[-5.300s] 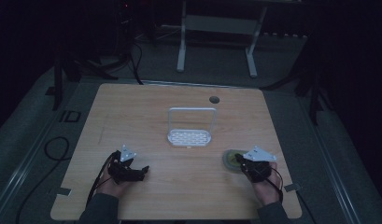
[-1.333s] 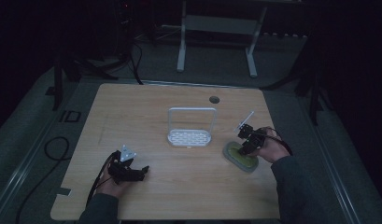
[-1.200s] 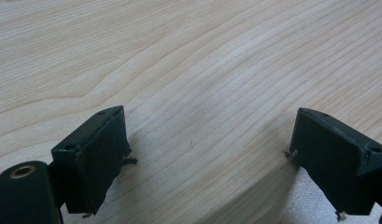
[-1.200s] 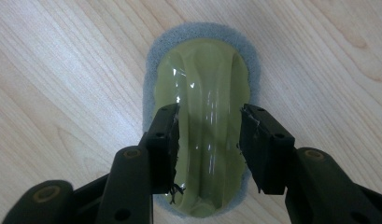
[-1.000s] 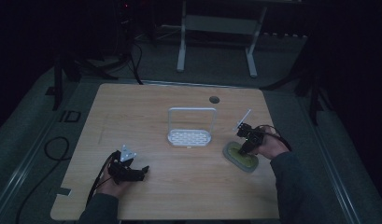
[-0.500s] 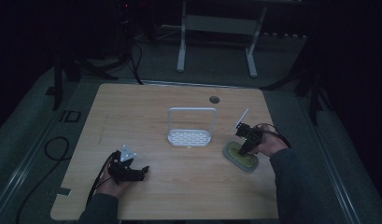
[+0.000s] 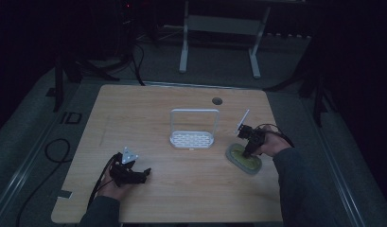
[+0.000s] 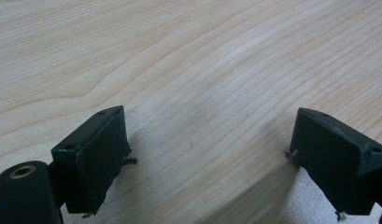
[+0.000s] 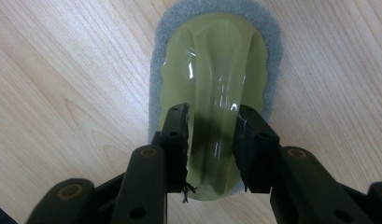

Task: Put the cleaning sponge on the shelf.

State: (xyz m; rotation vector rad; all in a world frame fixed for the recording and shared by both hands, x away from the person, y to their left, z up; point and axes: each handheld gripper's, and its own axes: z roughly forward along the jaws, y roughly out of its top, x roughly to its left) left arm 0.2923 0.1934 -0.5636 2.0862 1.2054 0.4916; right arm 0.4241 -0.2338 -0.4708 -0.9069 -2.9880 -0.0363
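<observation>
Our right gripper point(image 9: 211, 140) now stands over the sponge point(image 9: 212, 70), a yellow-green plastic-backed pad with a grey foam rim lying flat on the desk point(image 7: 181, 198). A few seconds back this hand rested low at the desk's near right with the sponge just beside it; since then it has gone up and over the pad, and now points down at it. In the last second the hand itself has held still, while its fingers point(image 9: 175, 135) have just been closing. In the right gripper view they straddle the raised central ridge of the sponge's back at the pad's near end, one on each flank, close against it. We cannot tell for sure that they already press on it, so we judge the grip as forming, not made.

In the high view the sponge point(image 7: 238, 161) lies at about four o'clock from the white rack point(image 7: 193, 140) at the desk's middle, well apart from it.

Our left gripper point(image 7: 129, 174) has stayed at the near left, at about seven o'clock from the rack, fingers point(image 8: 93, 158) spread wide over bare wood, holding nothing.

We judge the reach done; the squeeze comes next, then the lift.
</observation>
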